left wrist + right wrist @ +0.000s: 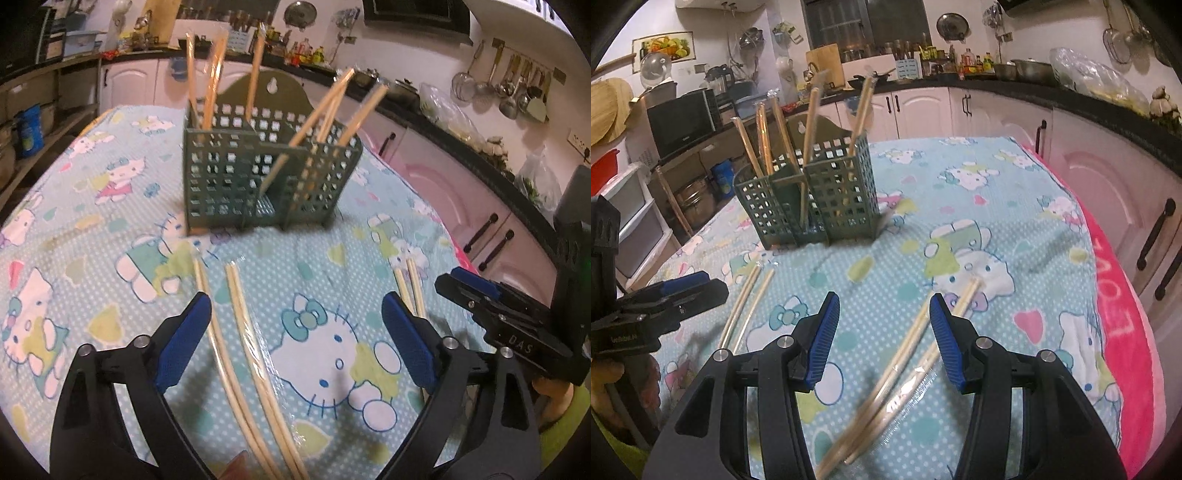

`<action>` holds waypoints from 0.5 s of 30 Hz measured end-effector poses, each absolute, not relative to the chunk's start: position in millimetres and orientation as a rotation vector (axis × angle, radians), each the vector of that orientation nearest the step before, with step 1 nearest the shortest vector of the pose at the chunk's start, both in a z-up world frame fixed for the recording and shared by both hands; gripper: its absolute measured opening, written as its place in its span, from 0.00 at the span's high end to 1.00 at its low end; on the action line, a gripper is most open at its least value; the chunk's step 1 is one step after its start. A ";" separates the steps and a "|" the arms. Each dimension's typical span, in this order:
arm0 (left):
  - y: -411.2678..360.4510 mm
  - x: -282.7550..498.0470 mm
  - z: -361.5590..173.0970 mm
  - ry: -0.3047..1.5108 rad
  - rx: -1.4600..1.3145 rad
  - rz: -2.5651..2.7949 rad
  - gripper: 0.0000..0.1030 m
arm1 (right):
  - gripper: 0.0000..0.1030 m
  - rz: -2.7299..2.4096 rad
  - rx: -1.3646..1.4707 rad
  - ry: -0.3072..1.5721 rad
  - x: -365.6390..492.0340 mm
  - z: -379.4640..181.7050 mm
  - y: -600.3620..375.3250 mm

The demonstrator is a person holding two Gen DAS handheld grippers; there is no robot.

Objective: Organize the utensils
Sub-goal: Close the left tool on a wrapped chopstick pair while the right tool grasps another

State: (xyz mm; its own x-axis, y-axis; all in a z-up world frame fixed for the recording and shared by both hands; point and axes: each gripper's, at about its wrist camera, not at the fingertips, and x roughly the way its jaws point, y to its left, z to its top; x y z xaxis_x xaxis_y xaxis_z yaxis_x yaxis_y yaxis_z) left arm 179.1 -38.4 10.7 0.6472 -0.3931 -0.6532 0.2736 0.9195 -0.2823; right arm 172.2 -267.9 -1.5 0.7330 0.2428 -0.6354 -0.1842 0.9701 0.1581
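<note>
Both your left gripper (295, 332) and right gripper (881, 325) gape empty over wrapped chopsticks (240, 332), probably ready to pinch for the green holder (258, 177) ahead.

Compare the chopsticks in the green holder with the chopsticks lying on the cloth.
The chopsticks in the green holder stand upright or lean at angles; the chopsticks on the cloth lie flat. Those in the green holder are spread over its compartments; those on the cloth lie in separate pairs, one under each open gripper. The held ones look darker orange, the loose ones paler. All appear to be wooden sticks in clear wrappers.
</note>
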 end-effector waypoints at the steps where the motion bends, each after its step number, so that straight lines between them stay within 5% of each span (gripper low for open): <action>1: -39.8 179.8 7.8 0.791 -0.164 -0.385 0.23 | 0.52 0.232 0.088 0.719 173.1 -3.4 -269.1; 8: -46.4 191.4 -13.1 0.885 -0.186 -0.405 0.44 | 0.53 0.233 0.101 0.804 188.5 -19.5 -276.9; 15: -45.2 207.2 -27.2 0.943 -0.173 -0.362 0.51 | 0.53 0.244 0.105 0.826 200.7 -25.2 -279.1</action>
